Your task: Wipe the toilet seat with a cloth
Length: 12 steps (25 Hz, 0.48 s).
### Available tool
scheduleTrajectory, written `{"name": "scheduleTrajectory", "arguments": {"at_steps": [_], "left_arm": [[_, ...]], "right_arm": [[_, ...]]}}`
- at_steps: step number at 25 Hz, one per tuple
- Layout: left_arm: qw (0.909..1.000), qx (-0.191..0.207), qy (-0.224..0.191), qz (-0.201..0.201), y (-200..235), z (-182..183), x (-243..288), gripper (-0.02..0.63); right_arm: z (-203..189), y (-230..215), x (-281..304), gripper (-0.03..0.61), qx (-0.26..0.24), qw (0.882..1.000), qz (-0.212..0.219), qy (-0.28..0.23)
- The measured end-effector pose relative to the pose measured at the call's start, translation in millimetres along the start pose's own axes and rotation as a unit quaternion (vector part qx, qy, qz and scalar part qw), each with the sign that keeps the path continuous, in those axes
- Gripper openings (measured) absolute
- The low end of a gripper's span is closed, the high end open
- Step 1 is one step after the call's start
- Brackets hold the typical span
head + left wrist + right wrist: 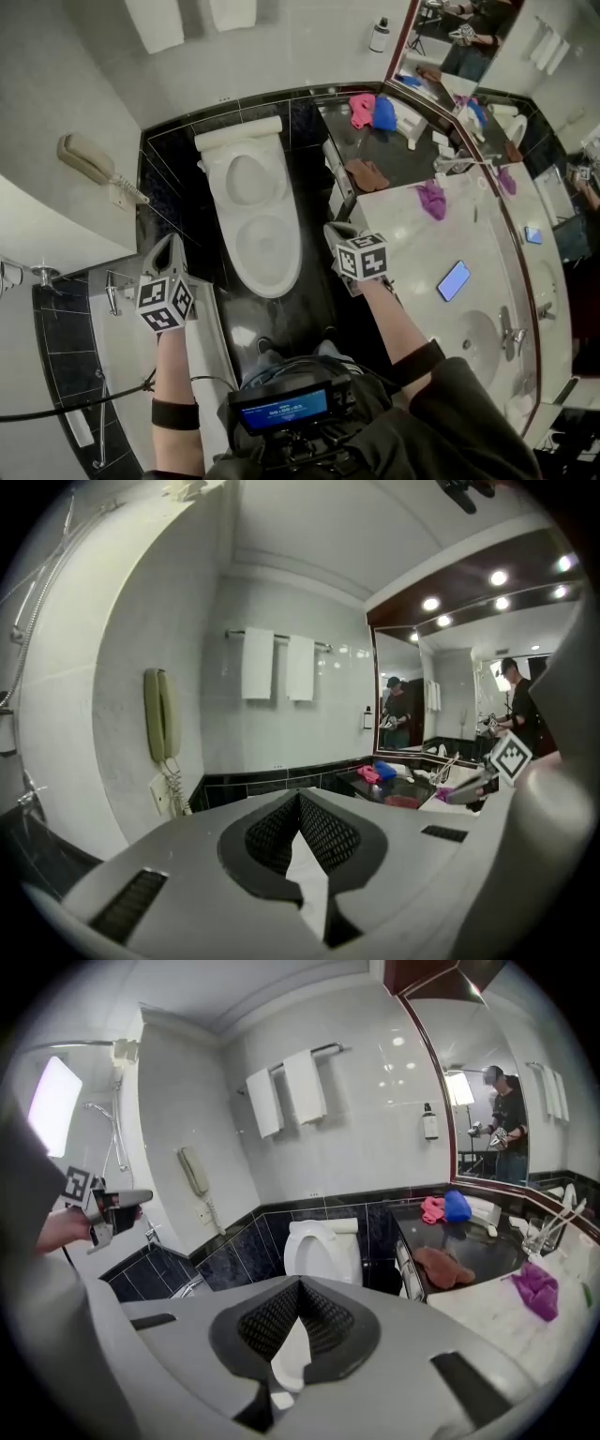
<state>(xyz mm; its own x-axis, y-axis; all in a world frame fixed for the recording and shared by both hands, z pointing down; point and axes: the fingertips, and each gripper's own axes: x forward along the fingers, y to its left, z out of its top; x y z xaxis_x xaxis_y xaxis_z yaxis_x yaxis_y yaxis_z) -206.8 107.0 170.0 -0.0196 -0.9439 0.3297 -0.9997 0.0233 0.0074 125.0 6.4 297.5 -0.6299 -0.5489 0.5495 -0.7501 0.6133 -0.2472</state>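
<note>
wall telephone (89,161): on the light wall at far left, handset on its cradle, cord hanging below.
left gripper (300,797): held over the dark floor left of the toilet; jaws pressed together with nothing between them; faces the telephone wall and two white towels (275,666) on a rail.
toilet (239,141): white, against the dark-tiled wall, lid raised.
toilet seat (292,261): down on the bowl, between the two grippers, touched by neither.
right gripper (299,1283): just right of the toilet; jaws closed together and empty; the toilet lies ahead of it.
brown cloth (367,174): crumpled on the dark counter (403,155), right of the toilet.
pink cloth (361,110): at the back of that counter, touching the blue cloth (383,113).
purple cloth (432,199): on the white counter (412,253), near its far edge.
smartphone (454,280): flat on the white counter, screen lit.
</note>
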Motion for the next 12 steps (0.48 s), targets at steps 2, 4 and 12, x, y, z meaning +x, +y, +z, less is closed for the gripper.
{"name": "scheduleTrajectory", "arguments": {"at_steps": [2,4,12], "left_arm": [[0.9998,0.006,0.019,0.008,-3.9,-27.0,-2.2,0.000],[0.9993,0.007,0.036,0.012,-7.6,-49.2,-3.7,0.000],[0.9989,0.011,0.046,-0.006,-13.1,-63.1,4.2,0.000]], "right_arm": [[13.4,7.9,-5.6,0.015,-0.013,1.000,0.005,-0.014],[21.2,13.7,-8.6,0.015,-0.025,0.999,0.009,-0.022],[16.3,24.8,1.1,0.015,-0.040,0.999,0.007,-0.011]]}}
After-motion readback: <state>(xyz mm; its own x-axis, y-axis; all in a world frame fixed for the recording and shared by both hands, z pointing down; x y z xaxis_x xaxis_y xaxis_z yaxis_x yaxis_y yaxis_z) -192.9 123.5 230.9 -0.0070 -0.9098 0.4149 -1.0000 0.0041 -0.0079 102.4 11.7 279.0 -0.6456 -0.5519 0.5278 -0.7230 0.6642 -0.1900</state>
